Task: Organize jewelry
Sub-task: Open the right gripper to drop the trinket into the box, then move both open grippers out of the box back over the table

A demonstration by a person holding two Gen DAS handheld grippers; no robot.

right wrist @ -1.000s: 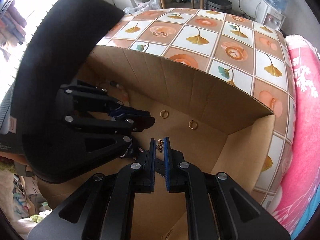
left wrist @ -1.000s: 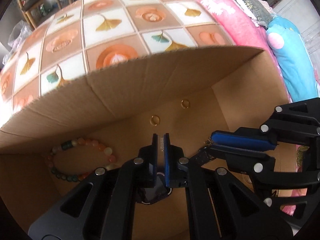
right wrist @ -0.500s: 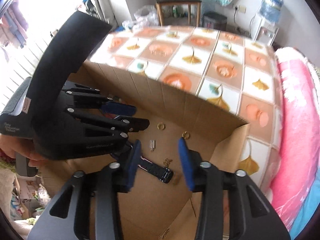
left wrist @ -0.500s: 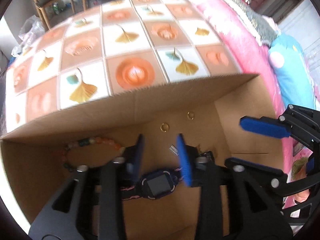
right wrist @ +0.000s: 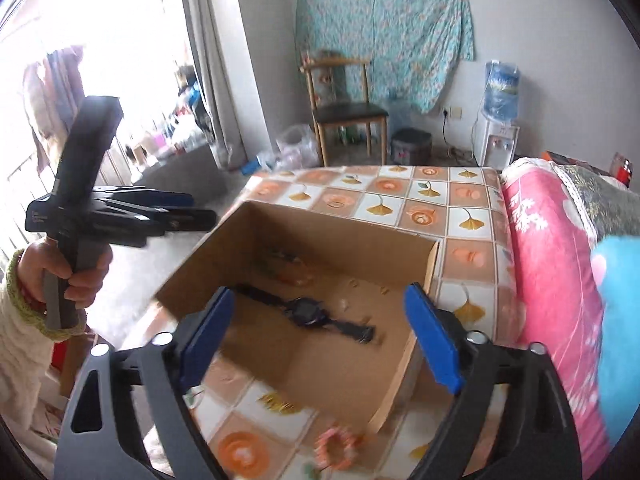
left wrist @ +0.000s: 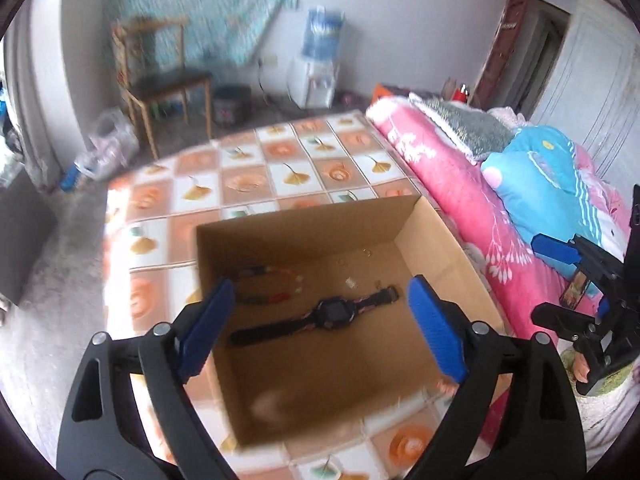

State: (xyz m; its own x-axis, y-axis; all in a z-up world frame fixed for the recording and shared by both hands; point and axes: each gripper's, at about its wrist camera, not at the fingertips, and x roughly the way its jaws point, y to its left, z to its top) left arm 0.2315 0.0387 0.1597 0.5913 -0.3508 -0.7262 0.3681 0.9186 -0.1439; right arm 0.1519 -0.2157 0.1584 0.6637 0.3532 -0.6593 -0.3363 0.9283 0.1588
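Tiled bench (left wrist: 280,176) carries your box (left wrist: 304,220), beside the pink bed (left wrist: 452,184). On the box floor the watch (left wrist: 332,314) lies flat, its strap running from near left to far right in the left view, beads (left wrist: 272,284) just behind. Your left tongs (left wrist: 320,328) and right tongs (right wrist: 320,336) have just been opening; both gape wide, holding nothing.

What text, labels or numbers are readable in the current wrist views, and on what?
None can be read.
Left hand-held gripper: small pale print on its dark body, too small and blurred to read.
Watch in the cardboard box: screen dark, no digits showing.
Water dispenser bottle: blue label, blurred, unreadable.
Pink bedding: white pattern only, no lettering I can make out.
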